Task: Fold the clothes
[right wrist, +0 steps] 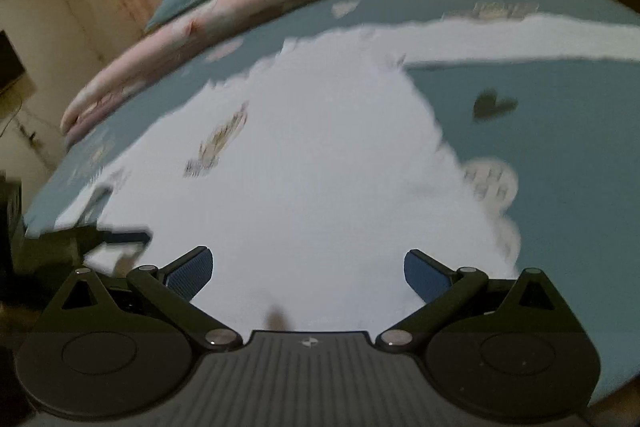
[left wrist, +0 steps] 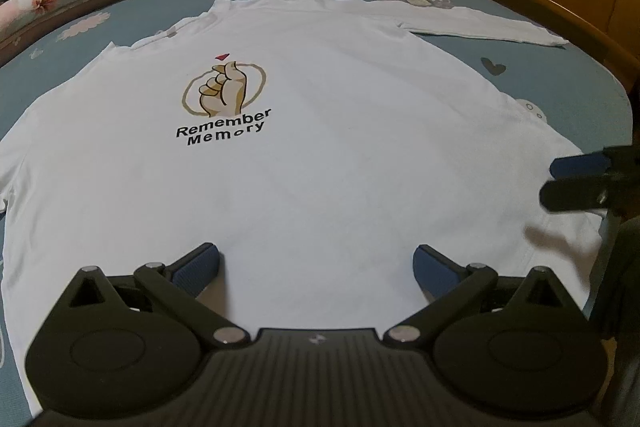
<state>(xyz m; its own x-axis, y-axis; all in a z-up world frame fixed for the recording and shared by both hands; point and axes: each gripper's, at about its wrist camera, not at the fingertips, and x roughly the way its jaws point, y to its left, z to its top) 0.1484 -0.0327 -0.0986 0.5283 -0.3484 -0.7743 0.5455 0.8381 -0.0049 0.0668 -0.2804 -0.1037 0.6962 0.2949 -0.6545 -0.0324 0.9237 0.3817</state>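
The white long-sleeved cotton shirt with a printed hand and the words "Remember Memory" (left wrist: 320, 147) lies spread flat, print up, on the blue patterned bed sheet (left wrist: 540, 75), one sleeve (left wrist: 480, 25) stretched out sideways; no fold shows, so the folding looks wholly ahead. The left tool (left wrist: 316, 267) hovers released over the hem. The right tool (right wrist: 308, 273), its view blurred, is likewise spread and empty above the shirt.

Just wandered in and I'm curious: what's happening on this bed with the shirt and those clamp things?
A person is about to fold a white shirt spread flat on the bed, one long sleeve stretched sideways. They hold a gripper in each hand: the left gripper and right gripper both hover open over the hem, gripping nothing yet.
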